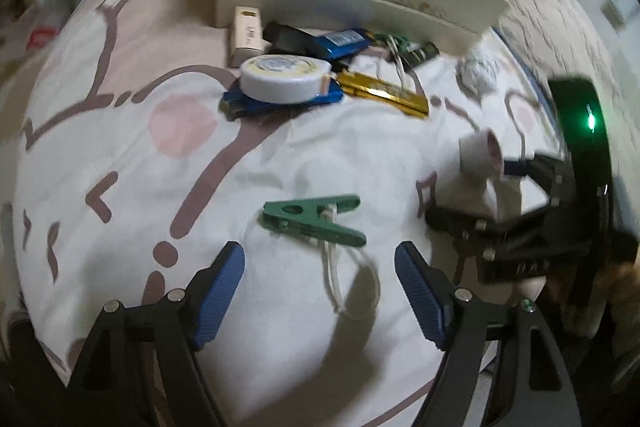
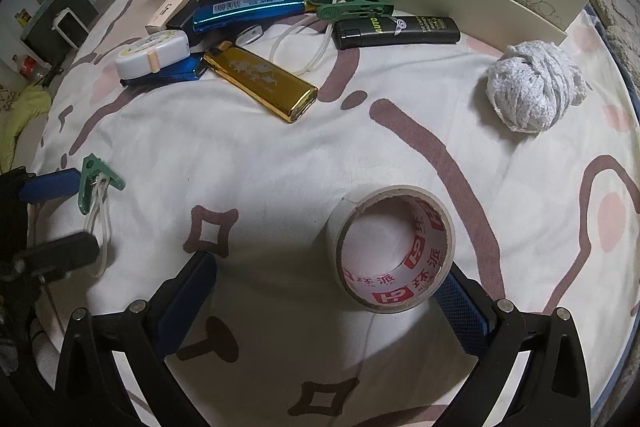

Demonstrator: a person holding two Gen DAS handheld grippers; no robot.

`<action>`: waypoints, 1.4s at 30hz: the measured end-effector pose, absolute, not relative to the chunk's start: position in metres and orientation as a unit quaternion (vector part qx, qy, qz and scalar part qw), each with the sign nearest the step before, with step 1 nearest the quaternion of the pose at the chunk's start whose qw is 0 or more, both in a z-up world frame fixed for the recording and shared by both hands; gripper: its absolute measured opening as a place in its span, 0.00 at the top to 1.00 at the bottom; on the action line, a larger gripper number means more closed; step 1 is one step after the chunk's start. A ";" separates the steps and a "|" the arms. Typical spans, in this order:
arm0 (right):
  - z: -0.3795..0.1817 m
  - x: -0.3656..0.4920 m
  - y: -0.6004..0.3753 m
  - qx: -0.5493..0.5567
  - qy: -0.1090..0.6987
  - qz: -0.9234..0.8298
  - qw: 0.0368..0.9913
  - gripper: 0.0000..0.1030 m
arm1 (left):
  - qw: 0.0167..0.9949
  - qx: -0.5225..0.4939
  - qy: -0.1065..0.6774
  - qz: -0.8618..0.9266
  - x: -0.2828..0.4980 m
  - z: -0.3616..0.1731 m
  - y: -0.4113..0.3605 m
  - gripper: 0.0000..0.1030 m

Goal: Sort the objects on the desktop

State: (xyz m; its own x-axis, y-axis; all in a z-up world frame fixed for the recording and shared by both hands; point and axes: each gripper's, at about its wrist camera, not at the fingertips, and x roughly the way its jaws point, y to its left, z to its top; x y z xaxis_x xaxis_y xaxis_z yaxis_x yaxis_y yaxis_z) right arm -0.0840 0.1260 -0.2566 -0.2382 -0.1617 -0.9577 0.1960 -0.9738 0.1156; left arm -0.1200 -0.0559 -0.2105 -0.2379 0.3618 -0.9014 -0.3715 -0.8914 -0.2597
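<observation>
Green plastic clothes peg (image 1: 316,219) with its white cord loop lies free on the patterned sheet (image 1: 120,163) just ahead of the spread, empty left gripper (image 1: 320,291), long axis crosswise to the fingers, while the right gripper (image 2: 332,307) stands open around the tape roll (image 2: 394,247)

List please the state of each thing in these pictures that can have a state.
left gripper: open, empty
right gripper: open, tape roll beside one finger
tape roll: on its side on the cloth
near green clip: lying flat, jaws shut
far green clip: lying by the box
gold lighter: lying flat
</observation>
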 end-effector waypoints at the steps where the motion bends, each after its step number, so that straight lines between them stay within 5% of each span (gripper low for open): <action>1: -0.257 -0.084 0.127 0.608 0.014 -0.786 0.114 0.00 | 0.232 -0.573 -0.013 0.786 -0.121 -0.210 -0.058 0.26; 7: -0.258 -0.079 0.128 0.607 0.019 -0.787 0.109 0.00 | 0.213 -0.568 -0.058 0.793 -0.126 -0.210 -0.063 0.31; 16: -0.251 -0.069 0.142 0.600 0.003 -0.791 0.116 0.01 | 0.201 -0.546 -0.010 0.814 -0.125 -0.215 -0.050 0.36; 33: -0.229 -0.078 0.203 0.573 -0.048 -0.814 0.077 0.41 | 0.191 -0.529 0.025 0.826 -0.123 -0.217 -0.048 0.44; 42: -0.224 -0.068 0.210 0.565 -0.036 -0.820 0.083 0.53 | 0.188 -0.524 0.043 0.829 -0.121 -0.218 -0.044 0.45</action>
